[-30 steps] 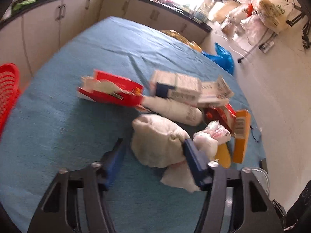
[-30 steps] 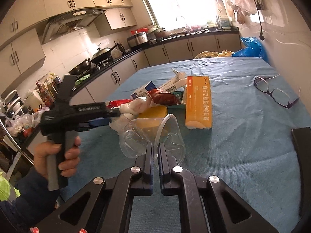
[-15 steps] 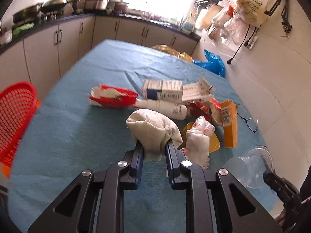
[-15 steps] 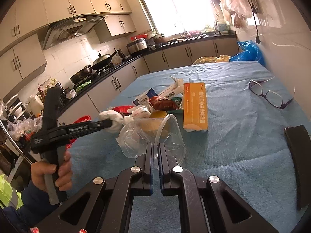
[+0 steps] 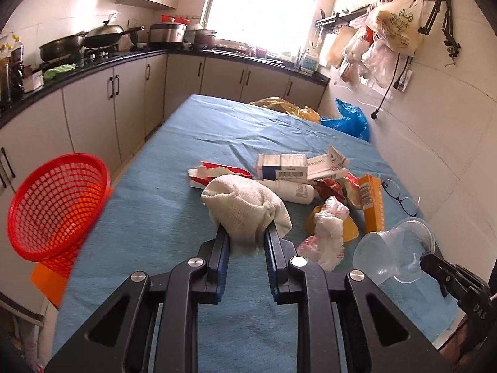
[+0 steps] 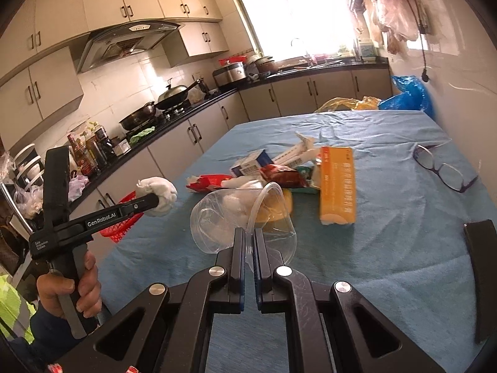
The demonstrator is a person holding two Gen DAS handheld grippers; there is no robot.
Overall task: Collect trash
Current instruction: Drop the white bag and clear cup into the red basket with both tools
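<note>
My left gripper [image 5: 247, 233] is shut on a crumpled white cloth [image 5: 245, 206] and holds it above the blue table [image 5: 149, 217]. From the right wrist view the left gripper [image 6: 155, 199] holds the cloth [image 6: 158, 191] up at the table's left side. My right gripper [image 6: 247, 233] is shut on the rim of a clear plastic cup [image 6: 239, 217], lifted off the table; the cup also shows in the left wrist view [image 5: 394, 251]. A red mesh basket [image 5: 56, 208] stands off the table's left edge.
A pile of trash lies mid-table: a red packet [image 5: 220, 172], white-blue boxes [image 5: 281, 166], a white bottle [image 5: 290, 189], an orange box [image 5: 371, 202], a crumpled plastic bag [image 5: 326, 230]. Glasses [image 6: 444, 168] and a black object [image 6: 483, 279] lie at the right. Kitchen cabinets run along the left.
My left gripper closed on the white cloth and lifted it up and back, toward the table's left. My right gripper kept hold of the clear cup and rose slightly.
</note>
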